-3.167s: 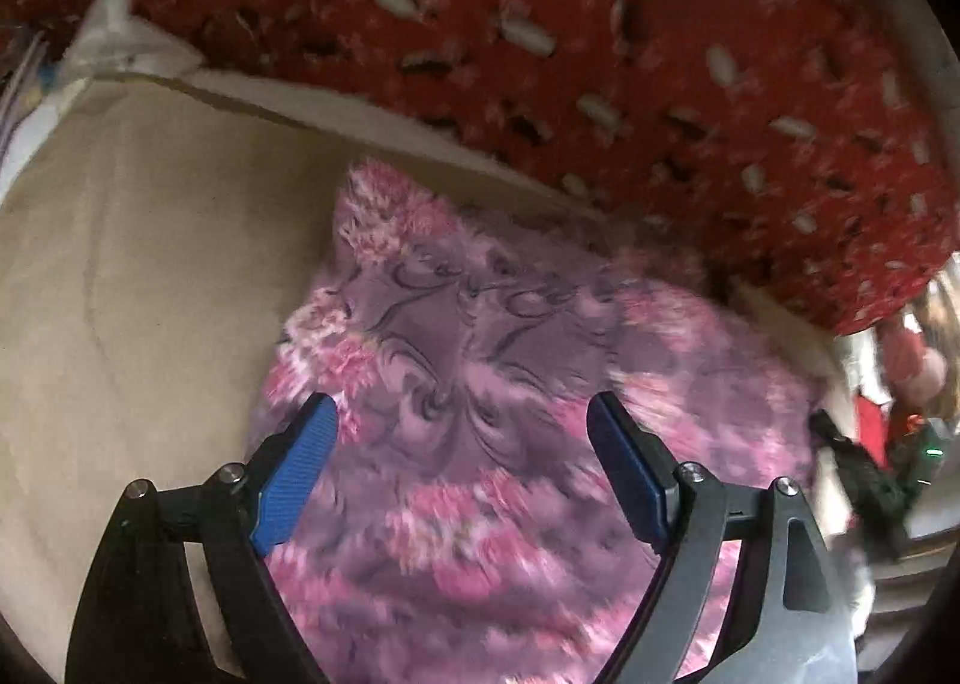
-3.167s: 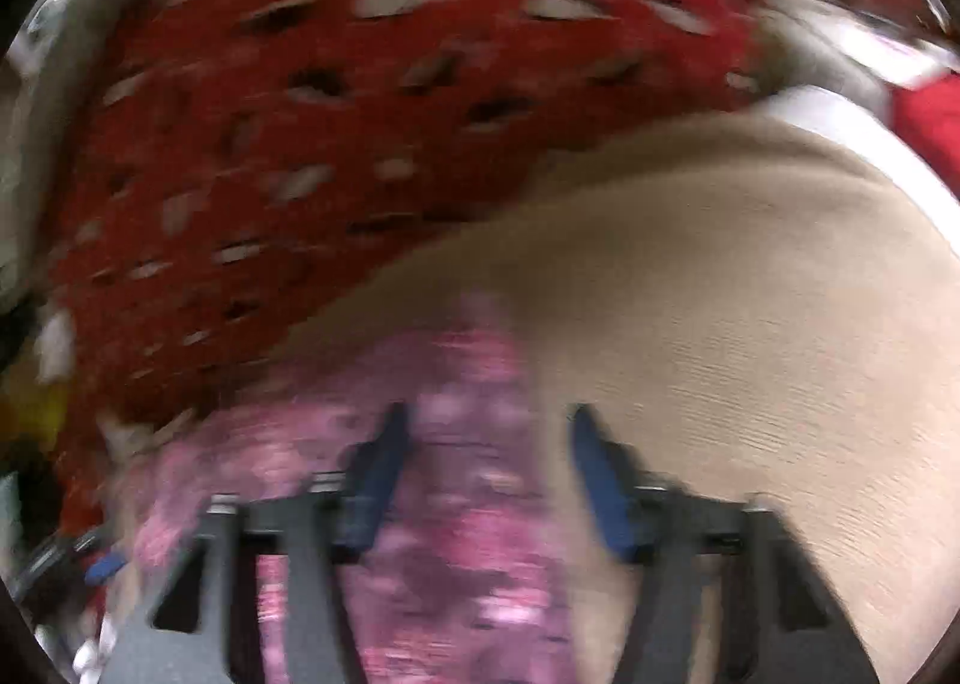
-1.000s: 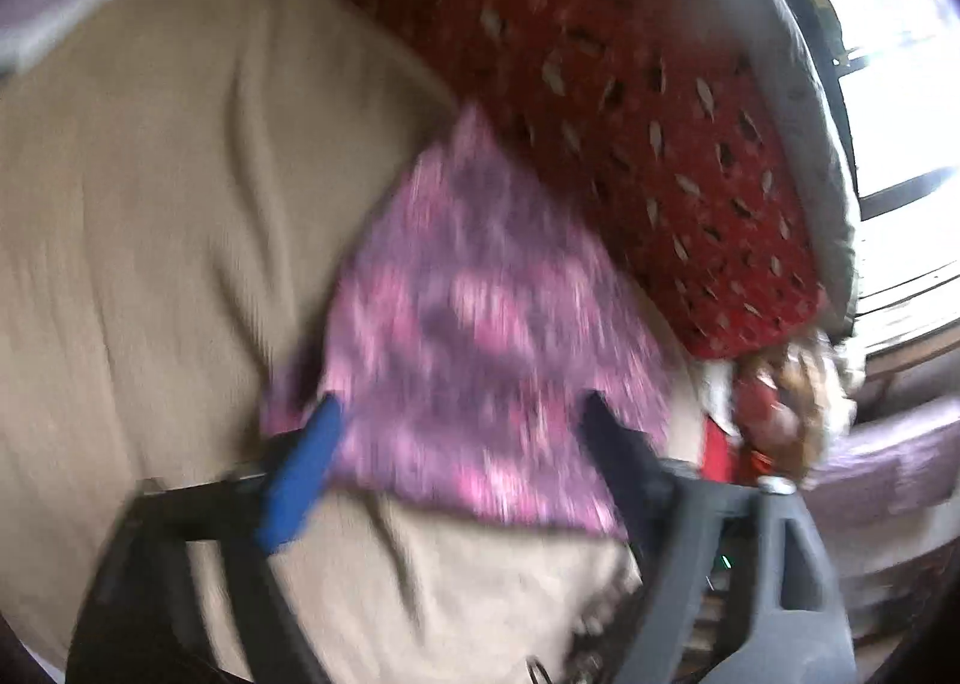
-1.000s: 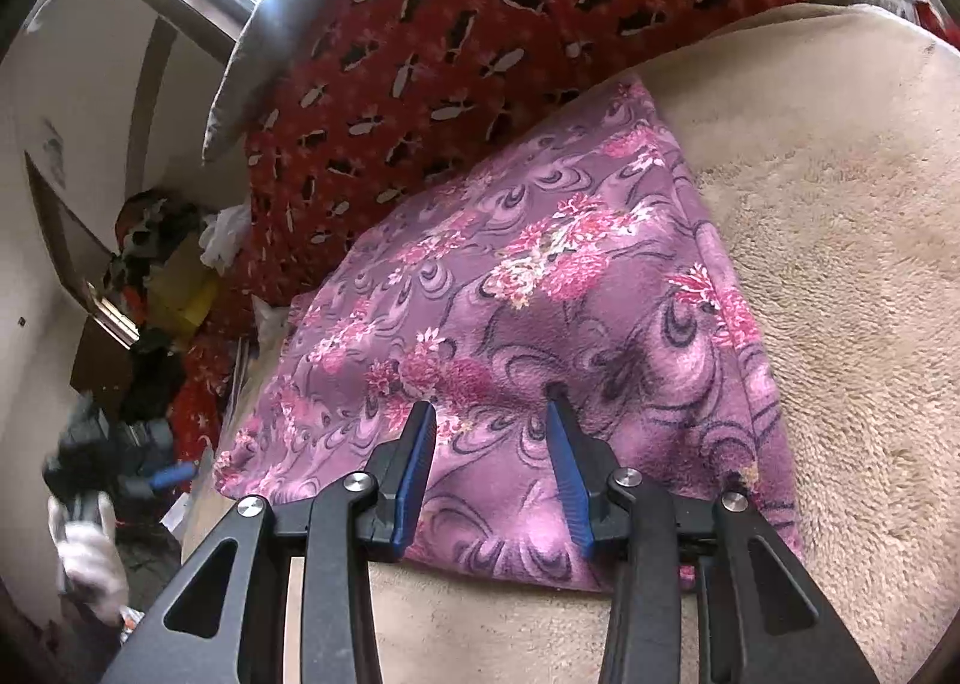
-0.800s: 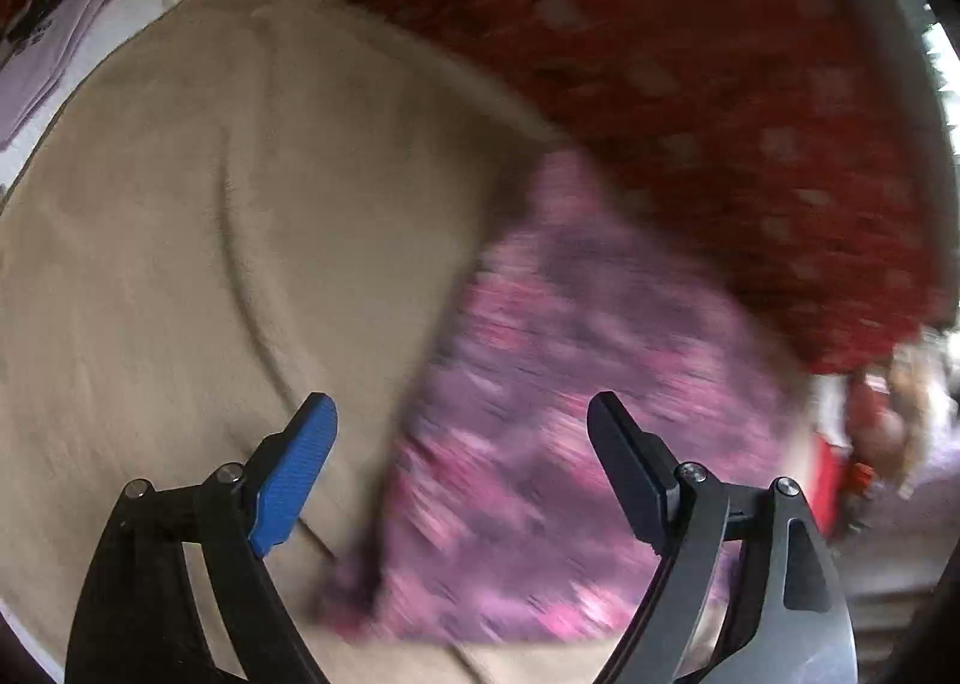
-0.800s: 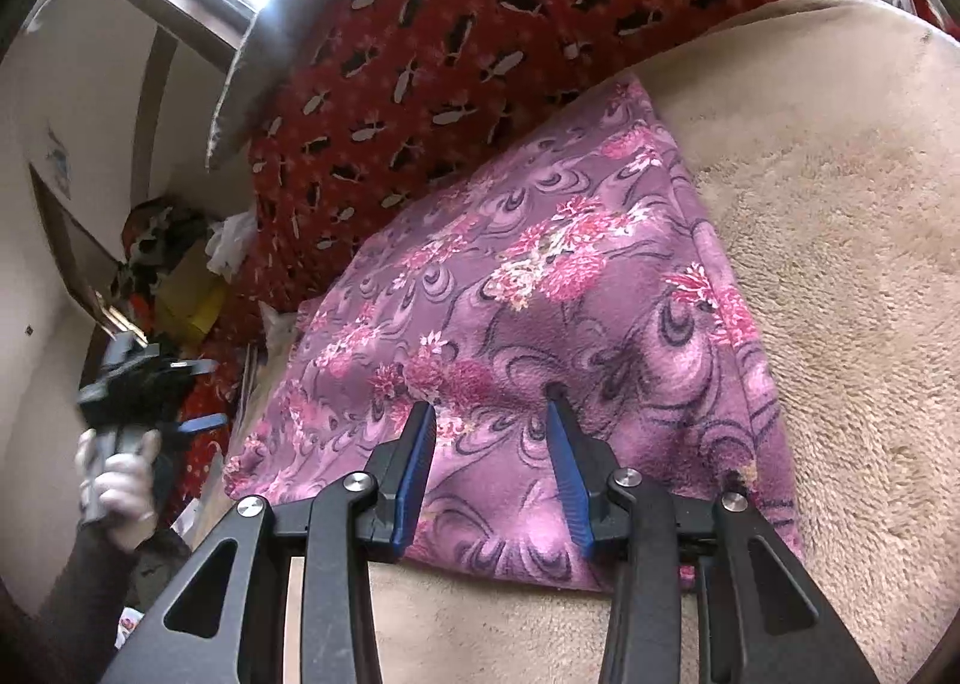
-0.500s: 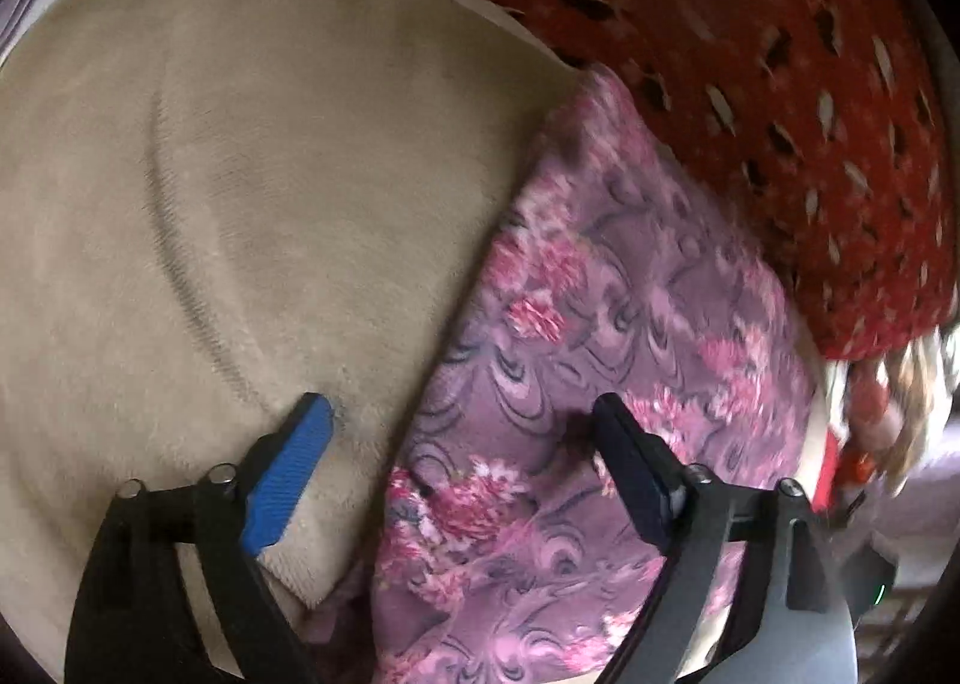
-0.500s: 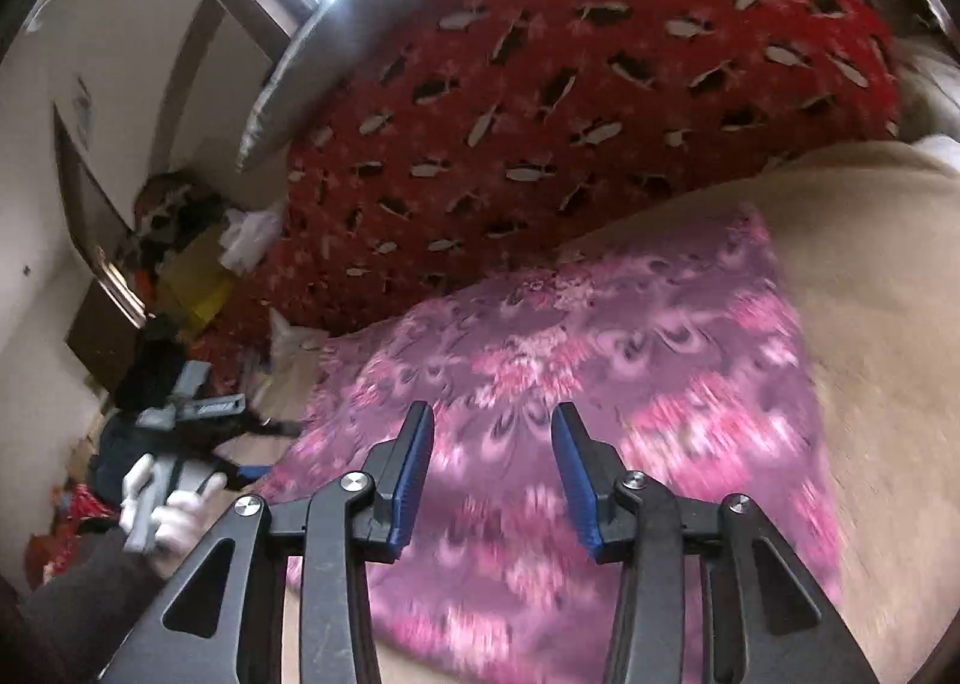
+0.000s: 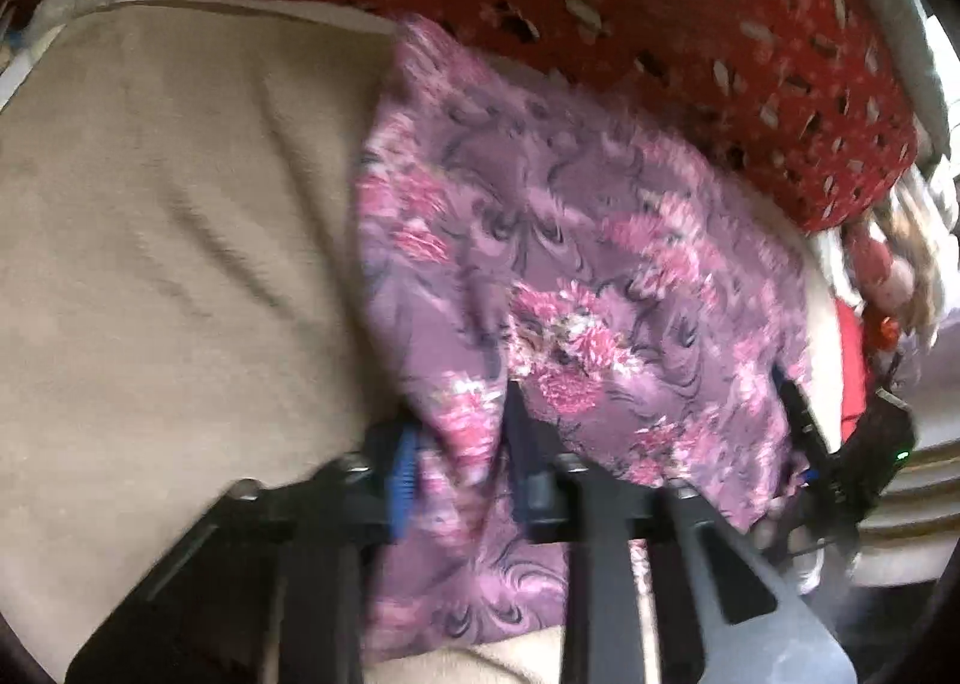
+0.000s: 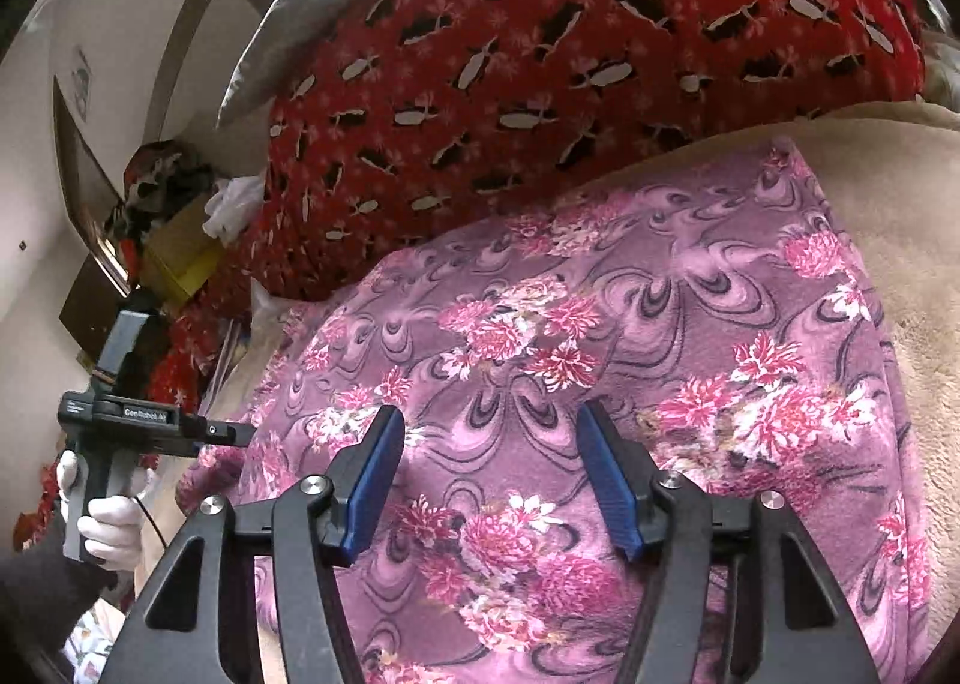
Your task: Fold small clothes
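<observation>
On beige plush bedding [image 9: 168,240], spread flat below a red patterned pillow [image 10: 600,42]: purple floral cloth [image 10: 630,336]. Left gripper [image 9: 459,444] just narrowed, clamped on a raised fold near that cloth's left edge, fabric bunched between blue pads. Right gripper [image 10: 489,480] just widened, poised over the cloth's near part, pads clear of the fabric, nothing pinched. Far left in the right wrist view, a white-gloved hand [image 10: 108,528] around the other tool's handle.
</observation>
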Demonstrator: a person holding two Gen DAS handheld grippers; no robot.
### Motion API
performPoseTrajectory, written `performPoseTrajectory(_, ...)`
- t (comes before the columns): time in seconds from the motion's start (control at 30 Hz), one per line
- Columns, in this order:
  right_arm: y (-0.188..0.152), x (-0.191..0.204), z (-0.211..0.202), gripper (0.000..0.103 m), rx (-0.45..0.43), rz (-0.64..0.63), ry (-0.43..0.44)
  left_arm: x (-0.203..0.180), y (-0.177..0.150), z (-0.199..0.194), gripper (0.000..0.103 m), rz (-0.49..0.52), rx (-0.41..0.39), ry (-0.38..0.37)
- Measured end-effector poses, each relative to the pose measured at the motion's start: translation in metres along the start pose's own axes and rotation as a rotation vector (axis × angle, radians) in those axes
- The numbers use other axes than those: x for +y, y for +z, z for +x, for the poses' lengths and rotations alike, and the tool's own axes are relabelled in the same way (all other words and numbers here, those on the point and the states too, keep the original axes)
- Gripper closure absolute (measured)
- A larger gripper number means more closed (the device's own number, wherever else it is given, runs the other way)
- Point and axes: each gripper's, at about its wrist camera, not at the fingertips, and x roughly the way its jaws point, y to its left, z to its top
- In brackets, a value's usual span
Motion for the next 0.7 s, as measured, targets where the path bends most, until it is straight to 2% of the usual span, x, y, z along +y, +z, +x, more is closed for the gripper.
performPoseTrajectory(0.07,0.0,-0.001,0.0,0.041,-0.001,0.001,0.004,0.01,0.001,-0.01,0.084,-0.039,-0.029,-0.034)
performPoseTrajectory(0.17,0.001,-0.006,0.001,0.041,-0.003,0.002,0.007,0.02,0.003,-0.002,0.084,-0.08,0.025,-0.02)
performPoseTrajectory(0.23,0.001,-0.001,0.001,0.041,-0.005,0.002,0.009,0.022,0.006,-0.004,0.084,-0.102,0.035,-0.028)
performPoseTrajectory(0.33,0.0,-0.002,-0.001,0.041,-0.008,0.005,0.016,0.004,0.003,-0.018,0.084,-0.03,-0.01,0.005)
performPoseTrajectory(0.5,-0.001,-0.003,-0.003,0.041,-0.012,0.007,0.024,-0.028,-0.027,-0.035,0.089,0.111,-0.029,-0.011)
performPoseTrajectory(0.57,-0.001,-0.003,-0.002,0.041,-0.011,0.006,0.024,-0.039,-0.032,-0.025,0.089,0.174,-0.012,0.025)
performPoseTrajectory(0.63,-0.001,-0.004,-0.003,0.041,-0.011,0.006,0.023,-0.036,-0.028,-0.004,0.089,0.161,0.053,0.058)
performPoseTrajectory(0.7,-0.001,-0.004,-0.003,0.041,-0.012,0.008,0.026,-0.025,-0.02,0.01,0.089,0.105,0.08,0.062)
